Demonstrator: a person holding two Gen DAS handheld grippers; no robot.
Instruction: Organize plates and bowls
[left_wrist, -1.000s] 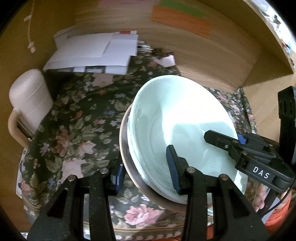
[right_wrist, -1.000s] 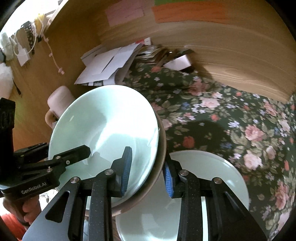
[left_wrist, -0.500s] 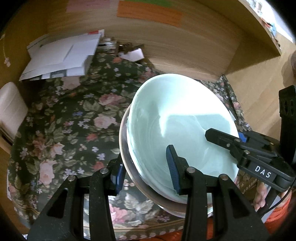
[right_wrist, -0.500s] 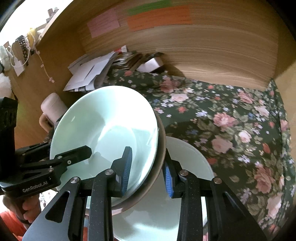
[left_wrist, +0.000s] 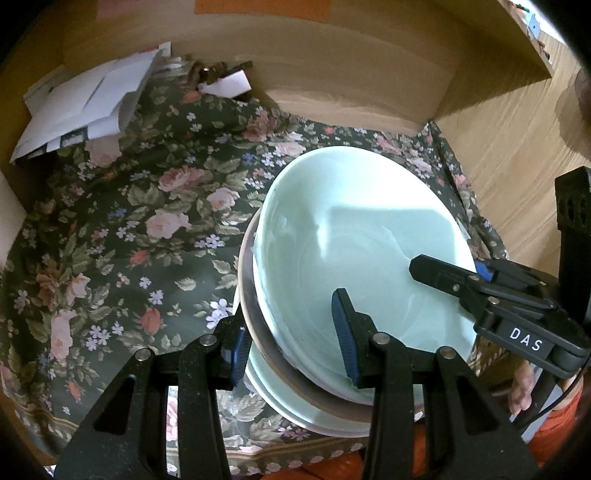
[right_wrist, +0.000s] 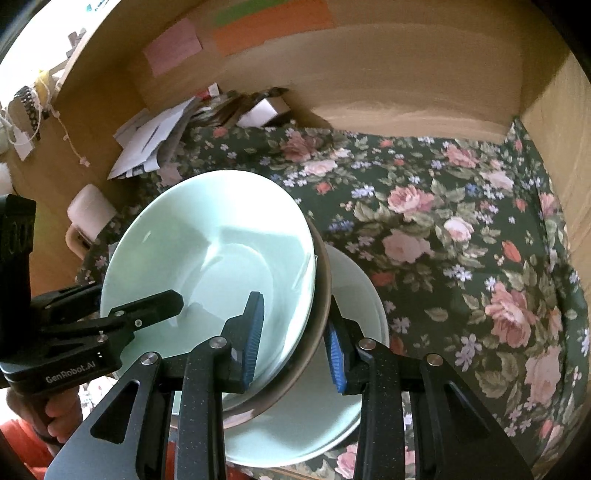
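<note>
Left tool (left_wrist: 291, 343) clamps the left rim of the stacked bowls (left_wrist: 354, 266), held tilted just above a pale plate (right_wrist: 354, 295) on the floral-clothed counter (right_wrist: 461, 236). Right tool (right_wrist: 295, 343) clamps the opposite rim. Glazed ceramic: probably rigid, heavy, slippery and breakable, best gripped at opposing rims.

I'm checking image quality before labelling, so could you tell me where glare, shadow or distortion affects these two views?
Left wrist view: strong fisheye bending, black corners, a sharp-edged shadow inside the pale green bowl, and the wooden back wall looks smeared. Right wrist view: the same bending, a similar shadow in the bowl, overexposed white at the top left corner, and the flowered cloth is evenly lit.
</note>
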